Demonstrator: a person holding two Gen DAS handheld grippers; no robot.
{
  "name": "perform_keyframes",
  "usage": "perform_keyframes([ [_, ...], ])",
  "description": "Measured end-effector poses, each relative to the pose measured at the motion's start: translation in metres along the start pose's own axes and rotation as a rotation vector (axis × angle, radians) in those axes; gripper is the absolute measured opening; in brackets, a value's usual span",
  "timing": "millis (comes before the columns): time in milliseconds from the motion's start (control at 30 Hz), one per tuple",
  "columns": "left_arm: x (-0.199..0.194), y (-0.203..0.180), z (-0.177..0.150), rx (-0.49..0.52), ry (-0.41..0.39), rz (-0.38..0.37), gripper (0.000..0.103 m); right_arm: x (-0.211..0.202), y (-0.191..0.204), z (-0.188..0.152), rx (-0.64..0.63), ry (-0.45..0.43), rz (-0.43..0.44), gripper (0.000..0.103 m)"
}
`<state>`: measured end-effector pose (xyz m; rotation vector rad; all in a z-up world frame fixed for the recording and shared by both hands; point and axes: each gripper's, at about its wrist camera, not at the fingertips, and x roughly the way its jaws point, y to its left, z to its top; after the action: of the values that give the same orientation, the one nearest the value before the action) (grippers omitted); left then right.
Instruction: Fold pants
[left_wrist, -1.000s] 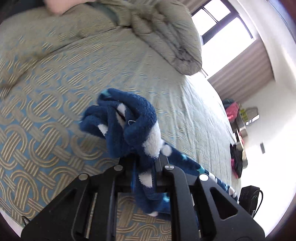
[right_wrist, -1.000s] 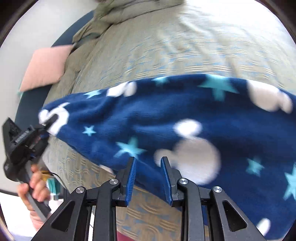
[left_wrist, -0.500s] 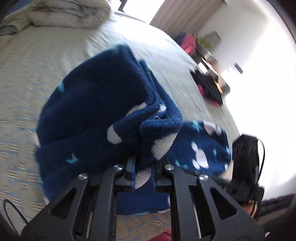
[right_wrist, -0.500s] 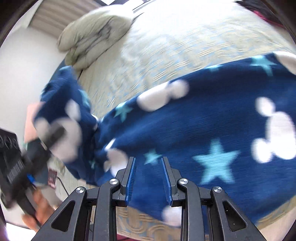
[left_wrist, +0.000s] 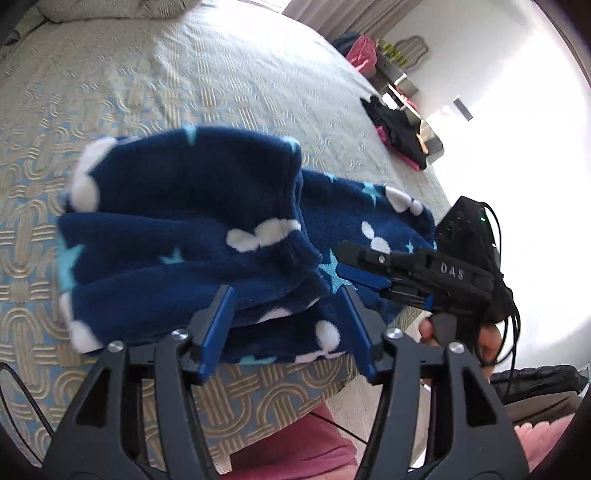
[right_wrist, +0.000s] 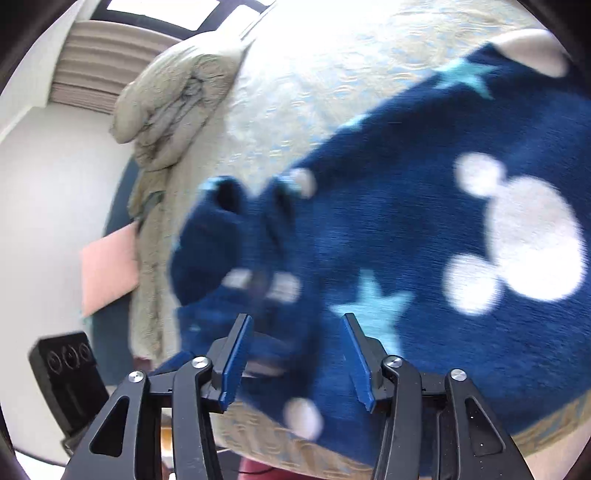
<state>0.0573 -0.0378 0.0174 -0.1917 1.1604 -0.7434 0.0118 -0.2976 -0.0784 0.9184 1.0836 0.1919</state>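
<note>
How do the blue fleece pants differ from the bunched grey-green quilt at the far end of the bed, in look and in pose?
The pants are dark blue with white shapes and light blue stars; the quilt is plain grey-green. The pants lie folded over in layers near the front edge of the bed, right before the open left gripper and open right gripper; the quilt lies crumpled in a heap, far from both. Both are soft cloth and rest on the bed.

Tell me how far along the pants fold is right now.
Done: one end of the blue fleece pants lies doubled over the rest in stacked layers on the patterned bedspread. In hand: nothing; the left tongs and right tongs are both open, just off the cloth. Left: the far part lies spread out in one layer, so probably another fold and some tidying.
</note>
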Motion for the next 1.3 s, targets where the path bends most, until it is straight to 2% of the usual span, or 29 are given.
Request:
perform_keyframes([
  [100, -0.022, 0.017, -0.011, 0.007, -0.046, 0.083, 0.063, 0.012, 0.012, 0.008, -0.015, 0.027, 0.048, 0.069],
  [167, -0.027, 0.034, -0.014, -0.018, -0.059, 0.154, 0.064, 0.022, 0.017, 0.013, -0.024, 0.042, 0.000, 0.070],
  [233, -0.030, 0.060, -0.015, -0.091, -0.054, 0.204, 0.064, 0.032, 0.017, 0.015, -0.021, 0.066, -0.030, 0.070],
  [300, -0.033, 0.080, -0.020, -0.147, -0.054, 0.220, 0.064, 0.034, 0.017, 0.017, -0.002, 0.071, -0.052, 0.070],
  [333, -0.033, 0.088, -0.022, -0.167, -0.050, 0.231, 0.064, 0.030, 0.021, 0.016, -0.008, 0.047, -0.066, 0.070],
  [433, -0.033, 0.107, -0.033, -0.199, -0.042, 0.245, 0.064, 0.022, 0.042, 0.013, -0.115, 0.002, -0.085, 0.070],
  [567, -0.021, 0.109, -0.034, -0.175, -0.016, 0.242, 0.064, 0.028, 0.063, 0.005, -0.241, 0.064, -0.090, 0.070],
  [767, 0.000, 0.093, -0.033, -0.094, 0.020, 0.258, 0.065, 0.053, 0.085, -0.005, -0.381, 0.046, -0.250, 0.069],
  [800, 0.003, 0.091, -0.033, -0.076, 0.026, 0.271, 0.065, 0.056, 0.084, -0.005, -0.389, 0.044, -0.272, 0.061],
  [833, 0.003, 0.091, -0.034, -0.065, 0.029, 0.282, 0.065, 0.059, 0.086, -0.004, -0.392, 0.038, -0.299, 0.023],
  [867, 0.006, 0.089, -0.034, -0.052, 0.032, 0.291, 0.065, 0.062, 0.085, -0.002, -0.392, 0.042, -0.329, 0.006],
  [900, 0.008, 0.088, -0.035, -0.043, 0.035, 0.294, 0.065, 0.065, 0.084, 0.000, -0.381, 0.053, -0.360, 0.007],
  [933, 0.010, 0.087, -0.035, -0.038, 0.038, 0.297, 0.065, 0.063, 0.084, 0.000, -0.361, 0.041, -0.349, 0.007],
  [1033, 0.012, 0.087, -0.038, -0.025, 0.050, 0.303, 0.065, 0.044, 0.089, -0.003, -0.363, -0.011, -0.297, 0.007],
  [1167, 0.013, 0.099, -0.038, -0.067, 0.059, 0.308, 0.065, 0.009, 0.098, -0.004, -0.339, -0.062, -0.183, 0.007],
  [1233, 0.011, 0.102, -0.036, -0.086, 0.041, 0.294, 0.065, -0.002, 0.099, -0.008, -0.327, -0.068, -0.151, 0.007],
  [1300, 0.011, 0.103, -0.033, -0.094, 0.020, 0.299, 0.065, -0.006, 0.095, -0.012, -0.319, -0.049, -0.154, 0.008],
])
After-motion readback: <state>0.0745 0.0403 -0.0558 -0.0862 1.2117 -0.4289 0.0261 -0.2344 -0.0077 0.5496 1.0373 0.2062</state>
